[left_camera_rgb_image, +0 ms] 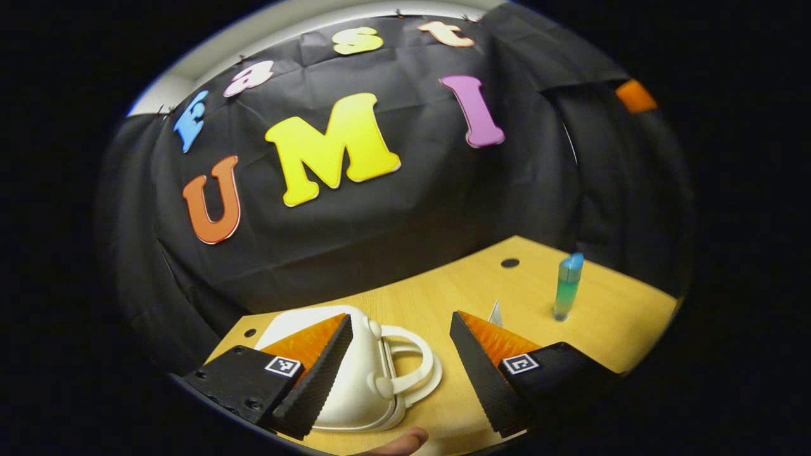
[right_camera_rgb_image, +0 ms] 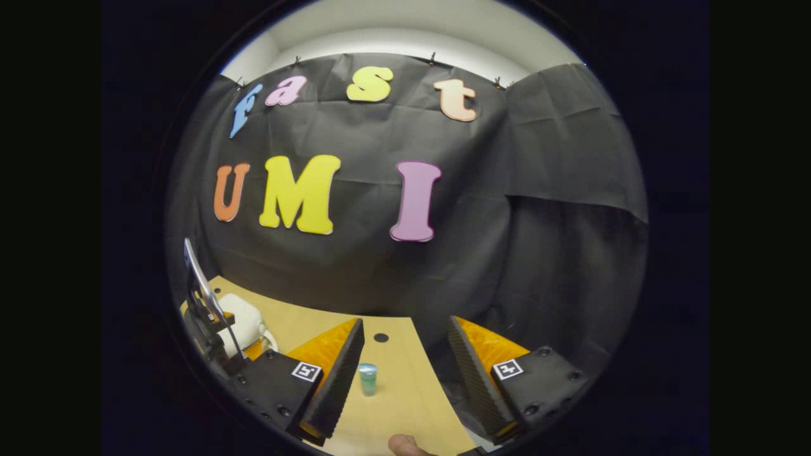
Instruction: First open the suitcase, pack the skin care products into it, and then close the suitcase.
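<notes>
A small white suitcase [left_camera_rgb_image: 361, 373] lies closed on the wooden table [left_camera_rgb_image: 443, 297], its handle [left_camera_rgb_image: 412, 367] pointing right. My left gripper [left_camera_rgb_image: 399, 367] hangs open just above it, the handle showing between the fingers. To the right stands a blue-green skin care bottle [left_camera_rgb_image: 567, 286], upright. In the right gripper view the same bottle [right_camera_rgb_image: 367, 379] stands on the table between the fingers of my open right gripper [right_camera_rgb_image: 405, 373], farther off than the tips. The suitcase [right_camera_rgb_image: 244, 323] sits at the left there, partly behind the other gripper [right_camera_rgb_image: 209, 316].
A small pale pointed object [left_camera_rgb_image: 495, 313] peeks up behind the left gripper's right finger. Dark round holes [left_camera_rgb_image: 509, 262] mark the tabletop near the back. The black cloth wall rises right behind the table's far edge [right_camera_rgb_image: 304, 307]. A fingertip [left_camera_rgb_image: 405, 441] shows at the bottom.
</notes>
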Action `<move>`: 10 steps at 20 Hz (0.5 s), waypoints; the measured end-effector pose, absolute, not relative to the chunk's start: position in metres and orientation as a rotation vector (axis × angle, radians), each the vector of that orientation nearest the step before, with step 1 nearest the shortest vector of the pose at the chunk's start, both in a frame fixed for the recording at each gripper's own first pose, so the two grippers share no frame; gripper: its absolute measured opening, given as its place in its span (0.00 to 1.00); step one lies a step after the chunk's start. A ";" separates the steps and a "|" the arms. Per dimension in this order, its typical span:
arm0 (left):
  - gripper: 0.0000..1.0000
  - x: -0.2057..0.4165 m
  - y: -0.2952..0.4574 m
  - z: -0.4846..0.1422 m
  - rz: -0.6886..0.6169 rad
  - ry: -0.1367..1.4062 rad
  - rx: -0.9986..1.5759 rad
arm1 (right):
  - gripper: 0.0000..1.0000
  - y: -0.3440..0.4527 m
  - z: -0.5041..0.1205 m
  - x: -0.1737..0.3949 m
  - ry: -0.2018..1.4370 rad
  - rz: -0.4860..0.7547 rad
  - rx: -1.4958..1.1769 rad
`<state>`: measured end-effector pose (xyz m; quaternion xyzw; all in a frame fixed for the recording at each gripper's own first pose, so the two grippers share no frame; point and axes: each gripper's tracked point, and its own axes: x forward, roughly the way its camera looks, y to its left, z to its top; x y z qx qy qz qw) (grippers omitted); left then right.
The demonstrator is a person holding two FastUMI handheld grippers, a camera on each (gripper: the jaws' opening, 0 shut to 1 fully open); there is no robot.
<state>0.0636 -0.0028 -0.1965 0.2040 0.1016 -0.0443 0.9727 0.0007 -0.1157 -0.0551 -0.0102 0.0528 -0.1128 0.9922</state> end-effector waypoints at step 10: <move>0.97 0.080 0.017 -0.277 -0.004 0.326 0.957 | 0.80 -0.188 -0.086 -0.018 0.150 -0.308 0.018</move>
